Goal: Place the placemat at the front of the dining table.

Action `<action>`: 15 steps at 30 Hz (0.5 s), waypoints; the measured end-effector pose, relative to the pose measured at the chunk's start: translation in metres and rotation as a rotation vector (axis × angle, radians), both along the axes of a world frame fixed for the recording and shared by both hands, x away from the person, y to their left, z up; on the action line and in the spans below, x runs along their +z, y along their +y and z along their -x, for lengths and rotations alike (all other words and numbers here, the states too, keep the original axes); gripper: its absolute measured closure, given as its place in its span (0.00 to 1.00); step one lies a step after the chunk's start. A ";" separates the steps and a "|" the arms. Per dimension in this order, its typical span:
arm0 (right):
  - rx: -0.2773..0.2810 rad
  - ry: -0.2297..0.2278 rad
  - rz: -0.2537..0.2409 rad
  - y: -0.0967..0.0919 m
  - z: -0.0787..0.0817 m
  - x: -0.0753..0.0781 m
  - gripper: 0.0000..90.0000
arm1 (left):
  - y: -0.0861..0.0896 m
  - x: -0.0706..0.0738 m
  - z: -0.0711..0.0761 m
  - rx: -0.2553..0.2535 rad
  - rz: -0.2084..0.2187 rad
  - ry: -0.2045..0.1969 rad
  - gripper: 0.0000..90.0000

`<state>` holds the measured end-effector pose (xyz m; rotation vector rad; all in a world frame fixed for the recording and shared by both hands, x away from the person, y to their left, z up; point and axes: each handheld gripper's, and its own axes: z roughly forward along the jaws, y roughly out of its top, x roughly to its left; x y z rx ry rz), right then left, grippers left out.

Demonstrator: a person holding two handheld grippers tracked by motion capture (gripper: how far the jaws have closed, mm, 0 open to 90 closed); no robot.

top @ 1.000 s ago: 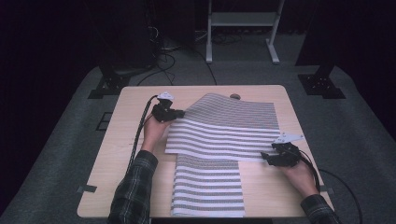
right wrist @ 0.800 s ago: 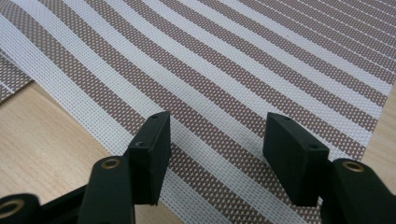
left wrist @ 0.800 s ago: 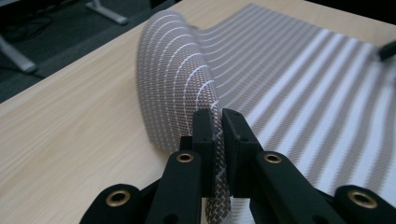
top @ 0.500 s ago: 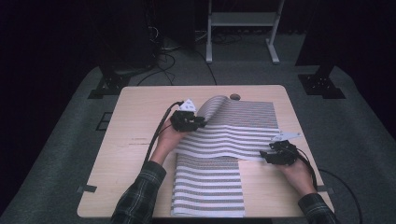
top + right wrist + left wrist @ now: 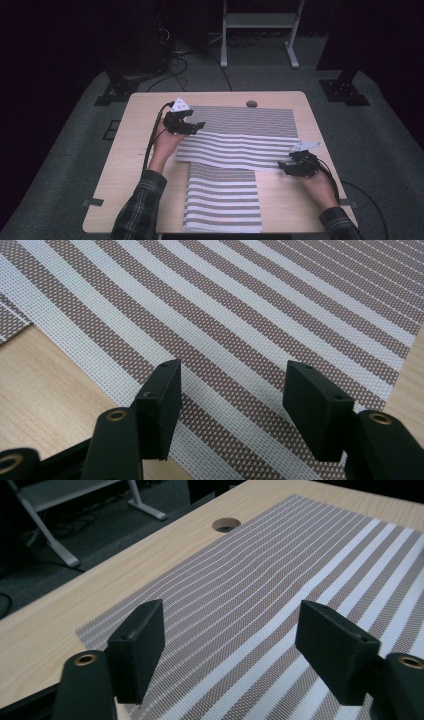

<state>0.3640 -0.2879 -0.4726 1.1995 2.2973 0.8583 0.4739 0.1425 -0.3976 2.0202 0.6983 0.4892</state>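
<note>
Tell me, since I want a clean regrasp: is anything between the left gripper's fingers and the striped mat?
Nothing visible. The left gripper hangs open directly over the striped mat, fingers apart, bare weave below.

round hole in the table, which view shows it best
The left gripper view: the hole is near and sharp, just past the striped mat. The high view shows it as a small dark spot; the right gripper view looks at mat stripes.

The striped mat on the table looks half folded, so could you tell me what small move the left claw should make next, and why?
Probably lift the left claw clear. Its jaws have just been opening, with nothing between them, and the striped mat lies folded over on the table. The right claw, also open, hovers at the mat's near right corner.
</note>
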 end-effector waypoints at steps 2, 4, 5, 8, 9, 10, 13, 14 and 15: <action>-0.007 -0.007 0.013 0.000 0.000 0.001 0.49 | 0.012 -0.002 0.005 -0.001 0.007 0.040 0.26; -0.015 -0.011 0.000 -0.004 0.001 0.004 0.56 | 0.017 -0.004 0.008 -0.001 0.005 0.051 0.26; -0.015 -0.011 0.000 -0.004 0.001 0.004 0.56 | 0.020 -0.005 0.012 -0.001 0.004 0.054 0.26; -0.027 -0.015 -0.022 -0.011 0.003 0.008 0.66 | 0.032 -0.010 0.026 -0.010 0.002 0.059 0.38; -0.030 -0.018 -0.026 -0.012 0.004 0.008 0.67 | 0.037 -0.013 0.032 -0.016 0.000 0.062 0.41; -0.032 -0.017 -0.028 -0.015 0.006 0.009 0.71 | 0.041 -0.015 0.037 -0.022 -0.008 0.071 0.48; -0.038 -0.027 -0.023 -0.020 0.011 0.009 0.77 | 0.050 -0.019 0.051 -0.031 -0.004 0.111 0.56; -0.041 -0.033 -0.022 -0.023 0.014 0.009 0.81 | 0.055 -0.023 0.061 -0.025 0.000 0.122 0.61; -0.041 -0.033 -0.022 -0.023 0.014 0.009 0.81 | 0.055 -0.023 0.061 -0.025 0.000 0.122 0.61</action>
